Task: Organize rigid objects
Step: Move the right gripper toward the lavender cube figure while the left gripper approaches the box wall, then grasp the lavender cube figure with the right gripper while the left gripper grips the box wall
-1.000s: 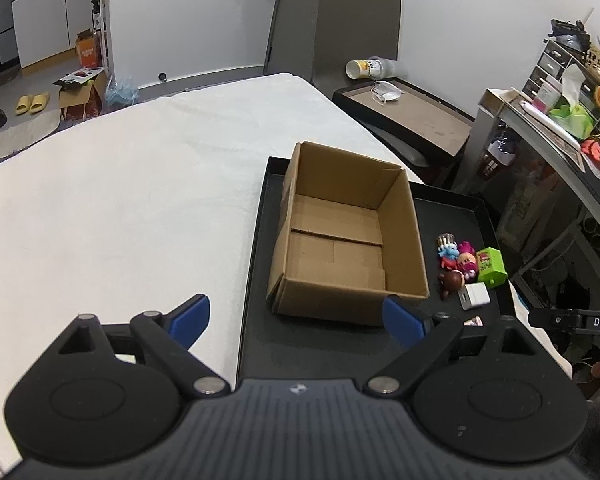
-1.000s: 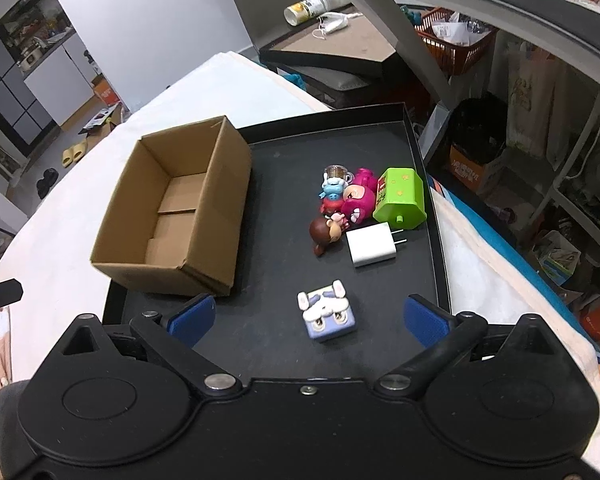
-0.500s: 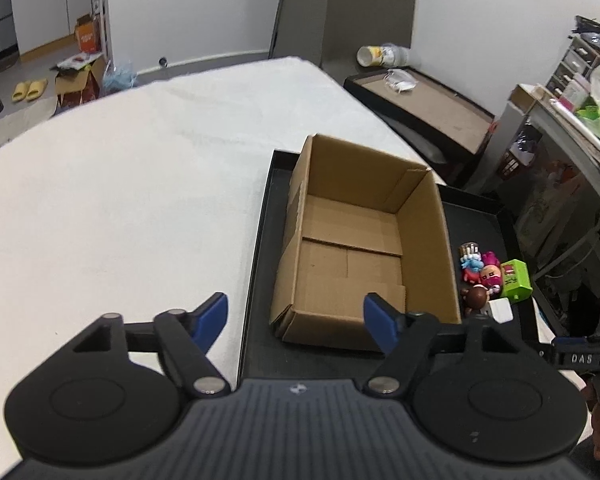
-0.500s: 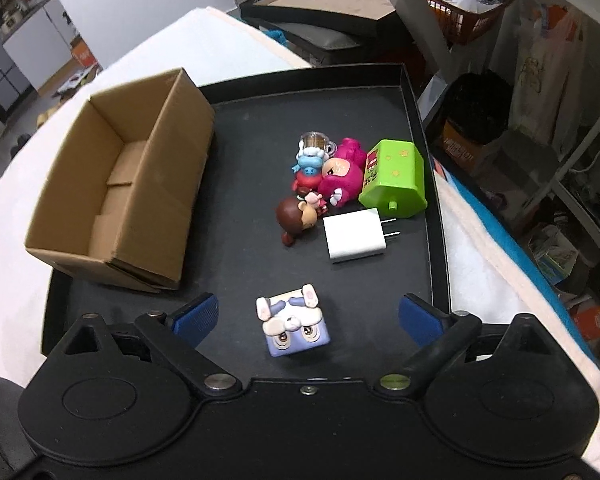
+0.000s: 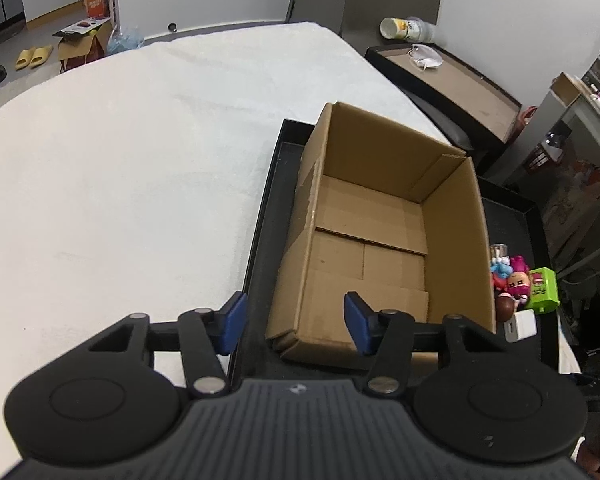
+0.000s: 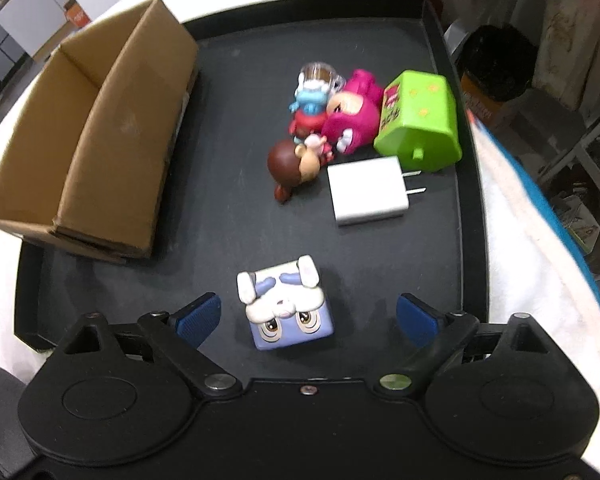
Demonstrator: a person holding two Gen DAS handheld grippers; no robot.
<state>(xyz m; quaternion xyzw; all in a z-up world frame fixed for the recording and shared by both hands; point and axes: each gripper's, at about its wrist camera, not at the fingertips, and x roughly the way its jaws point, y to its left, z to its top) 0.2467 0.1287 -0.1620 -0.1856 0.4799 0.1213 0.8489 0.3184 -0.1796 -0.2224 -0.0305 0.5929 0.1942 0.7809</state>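
An open cardboard box (image 5: 384, 236) (image 6: 100, 136) stands empty on a black tray (image 6: 228, 128). My left gripper (image 5: 296, 322) is open, its fingers straddling the box's near left corner. My right gripper (image 6: 308, 318) is open and low over the tray, with a blue-and-white cube bunny toy (image 6: 286, 308) between its fingers, not touching them. Farther on lie a white charger (image 6: 366, 192), a brown-haired figure (image 6: 296, 166), a pink figure (image 6: 352, 114), a small blue figure (image 6: 310, 100) and a green house toy (image 6: 420, 122). The toy cluster also shows in the left wrist view (image 5: 516, 284).
The tray lies on a white cloth-covered table (image 5: 120, 184). A second dark tray with a mask (image 5: 456, 80) sits beyond the table. Shelving and clutter (image 6: 548, 60) crowd the right side past the tray's raised rim (image 6: 466, 160).
My right gripper has dropped lower and moved forward, so the bunny cube now sits between its fingers. My left gripper has narrowed somewhat and moved closer to the box.
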